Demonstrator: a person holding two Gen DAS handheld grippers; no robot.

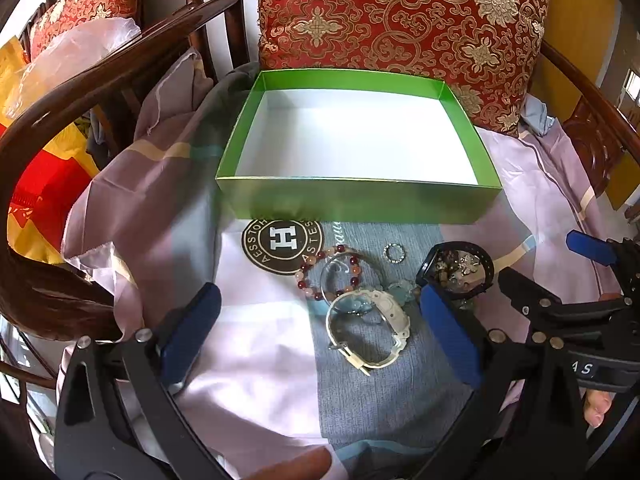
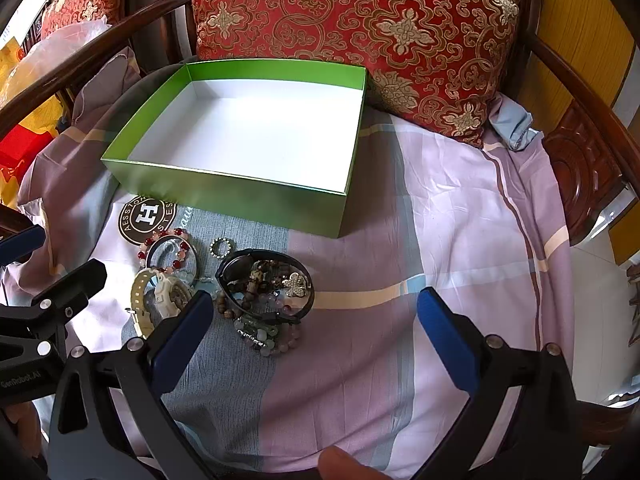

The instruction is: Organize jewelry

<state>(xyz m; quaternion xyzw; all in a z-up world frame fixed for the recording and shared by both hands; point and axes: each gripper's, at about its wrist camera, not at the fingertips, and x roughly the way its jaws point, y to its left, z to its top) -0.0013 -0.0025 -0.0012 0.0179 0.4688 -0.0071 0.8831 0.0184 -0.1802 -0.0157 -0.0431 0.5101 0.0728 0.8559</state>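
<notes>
Left gripper (image 1: 320,332) spread wide over the watch (image 1: 370,330), gripping nothing; right gripper (image 2: 316,344) equally wide, empty, beside the beads (image 2: 264,304).

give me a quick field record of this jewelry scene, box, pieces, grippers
box: green box, open, white inside, nothing in it
surface: patchwork cloth on a wooden seat
pieces: white watch, red bead bracelet, small sparkly ring, black bangle around a heap of beads
placement: all on the cloth in front of the box
left hand-held gripper: open, empty
right hand-held gripper: open, empty
</notes>
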